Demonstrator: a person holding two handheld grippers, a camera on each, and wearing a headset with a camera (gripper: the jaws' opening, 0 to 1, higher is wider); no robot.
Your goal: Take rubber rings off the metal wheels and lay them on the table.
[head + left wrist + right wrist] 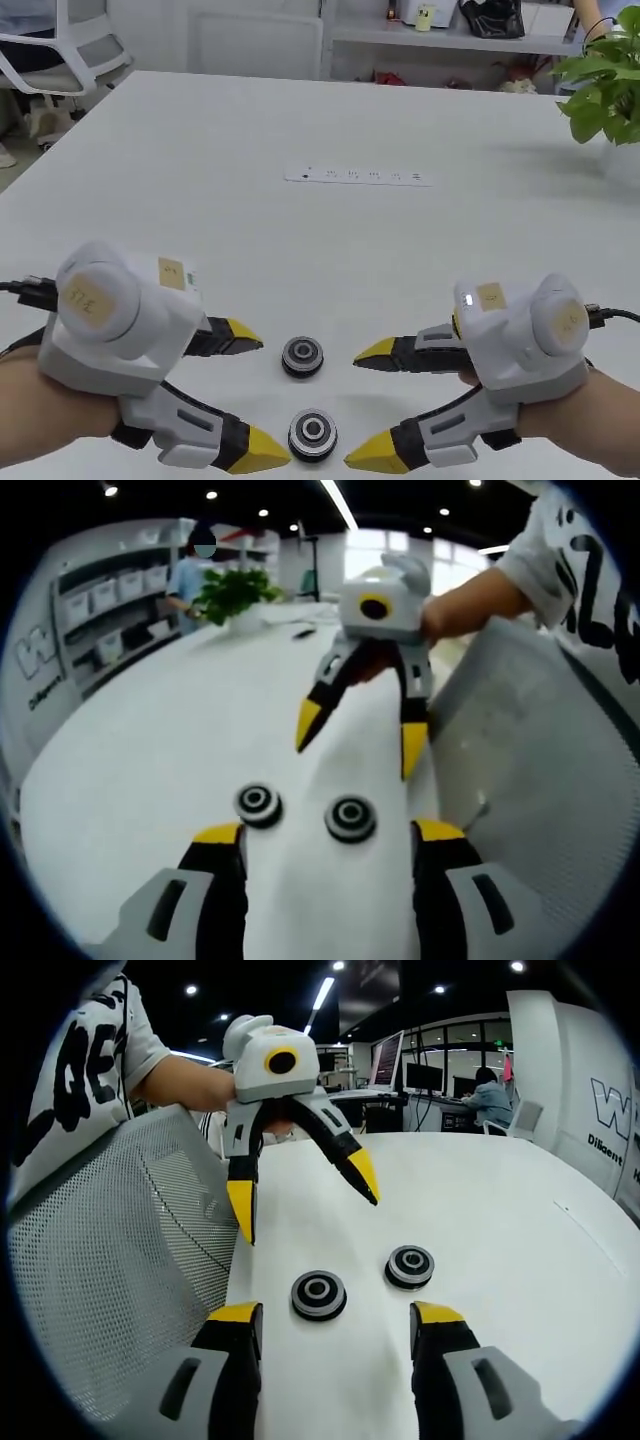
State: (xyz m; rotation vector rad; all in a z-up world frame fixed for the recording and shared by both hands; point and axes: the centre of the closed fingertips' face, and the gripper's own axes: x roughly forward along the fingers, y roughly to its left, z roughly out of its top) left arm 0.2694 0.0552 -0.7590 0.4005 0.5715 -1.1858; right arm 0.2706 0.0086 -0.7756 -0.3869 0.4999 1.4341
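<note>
L gripper (262, 395) and R gripper (362, 405) face each other, jaws spread wide, holding nothing. Between them on the table (330, 240): far wheel (302, 356) and near wheel (313, 434), apart, rubber rings on.

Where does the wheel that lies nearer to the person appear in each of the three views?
Head view: the nearer wheel is at the bottom centre, the lower one of the pair.
Left gripper view: low centre, the right one of the pair, towards the grey mesh.
Right gripper view: centre, the left one of the pair, again towards the mesh.
Shared landmark: the farther wheel, beside it in every view.
</note>
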